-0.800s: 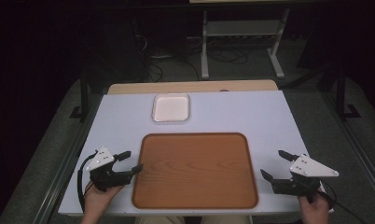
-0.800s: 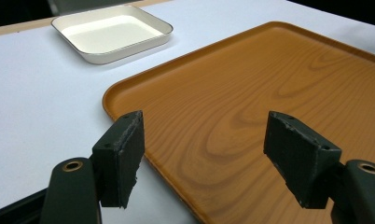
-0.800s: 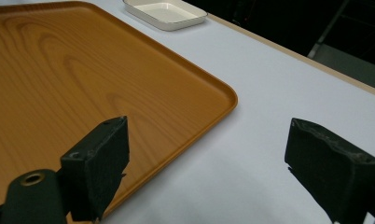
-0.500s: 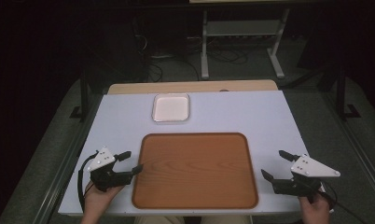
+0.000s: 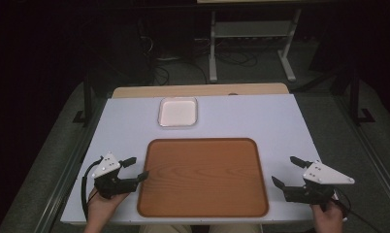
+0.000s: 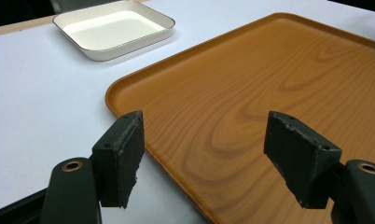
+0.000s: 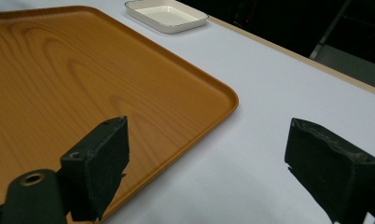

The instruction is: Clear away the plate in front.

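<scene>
**Both grippers wide apart at the tray's near corners**

High view: the wooden tray (image 5: 203, 177) lies at the near middle of the white table (image 5: 280, 121), with a white dish (image 5: 178, 111) beyond it, apart from its far edge. The left gripper (image 5: 137, 169) sits at the tray's near-left edge, jaws spread with nothing between them. The right gripper (image 5: 286, 172) sits just off the near-right edge, jaws likewise spread and bare. A hand holds each from below.

Left gripper view: the jaws stand wide, straddling the tray's rim, one over the table, the other over the wood. The dish (image 6: 113, 28) lies far off at upper left.

Right gripper view: the jaws gape, one over the tray (image 7: 83, 79), one over the table. The dish (image 7: 166, 15) sits at the top.
</scene>
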Available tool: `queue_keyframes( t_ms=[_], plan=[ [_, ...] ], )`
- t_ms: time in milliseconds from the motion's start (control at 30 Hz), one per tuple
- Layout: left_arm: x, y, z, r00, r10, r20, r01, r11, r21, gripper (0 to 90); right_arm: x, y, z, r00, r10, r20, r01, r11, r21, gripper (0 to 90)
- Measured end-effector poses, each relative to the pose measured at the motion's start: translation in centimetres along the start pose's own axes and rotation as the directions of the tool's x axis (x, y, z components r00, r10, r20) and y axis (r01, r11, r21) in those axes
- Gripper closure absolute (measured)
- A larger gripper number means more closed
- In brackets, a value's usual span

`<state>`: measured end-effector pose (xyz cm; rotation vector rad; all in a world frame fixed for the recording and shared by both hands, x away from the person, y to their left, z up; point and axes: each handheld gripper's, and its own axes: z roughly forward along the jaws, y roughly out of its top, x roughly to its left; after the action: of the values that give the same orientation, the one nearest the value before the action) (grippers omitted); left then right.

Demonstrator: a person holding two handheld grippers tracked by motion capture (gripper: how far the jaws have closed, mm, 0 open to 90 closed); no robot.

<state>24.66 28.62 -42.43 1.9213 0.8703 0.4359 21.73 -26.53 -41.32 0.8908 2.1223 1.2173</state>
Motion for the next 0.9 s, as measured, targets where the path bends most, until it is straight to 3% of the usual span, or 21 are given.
queue_keyframes(
  t_ms=[900],
  plan=[
    [-0.62, 0.92, 0.6, 0.9997, 0.025, 0.0, -0.025, 0.9997, -0.003, 28.6, -0.18, -0.09, -0.15, 0.9999, 0.016, 0.005, -0.016, 1.0, -0.01, 13.0]
  ],
)
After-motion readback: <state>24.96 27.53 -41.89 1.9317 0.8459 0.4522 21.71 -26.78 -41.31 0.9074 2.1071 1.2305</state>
